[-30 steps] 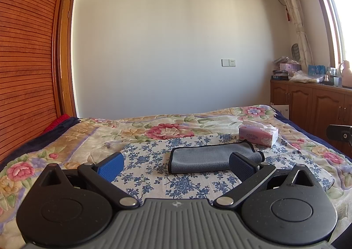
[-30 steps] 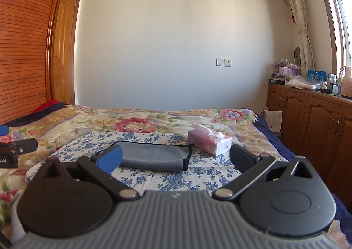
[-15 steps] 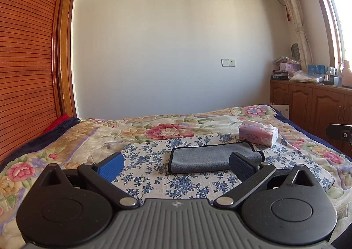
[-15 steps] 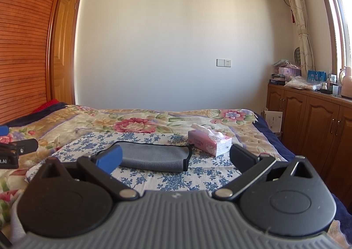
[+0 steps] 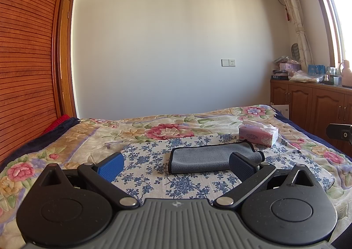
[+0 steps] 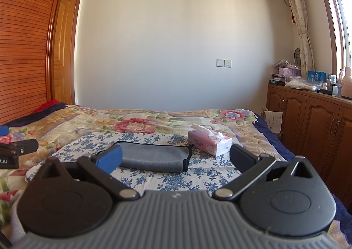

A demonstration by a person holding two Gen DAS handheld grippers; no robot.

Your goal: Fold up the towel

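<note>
A grey towel point(image 5: 204, 157) with a dark hem lies folded into a narrow strip on a blue-flowered white cloth point(image 5: 149, 161) on the bed. It also shows in the right wrist view point(image 6: 154, 156). My left gripper point(image 5: 175, 166) is open and empty, held above the cloth just short of the towel. My right gripper point(image 6: 175, 159) is open and empty, also short of the towel, to the right of the left one. Each gripper's near finger hides a bit of the towel's end.
A pink tissue box point(image 5: 258, 135) stands on the bed right of the towel, also in the right wrist view point(image 6: 209, 142). Wooden cabinets point(image 6: 308, 123) line the right wall. A slatted wooden wardrobe point(image 5: 24, 62) stands at the left. The floral bedspread point(image 5: 167, 126) stretches behind.
</note>
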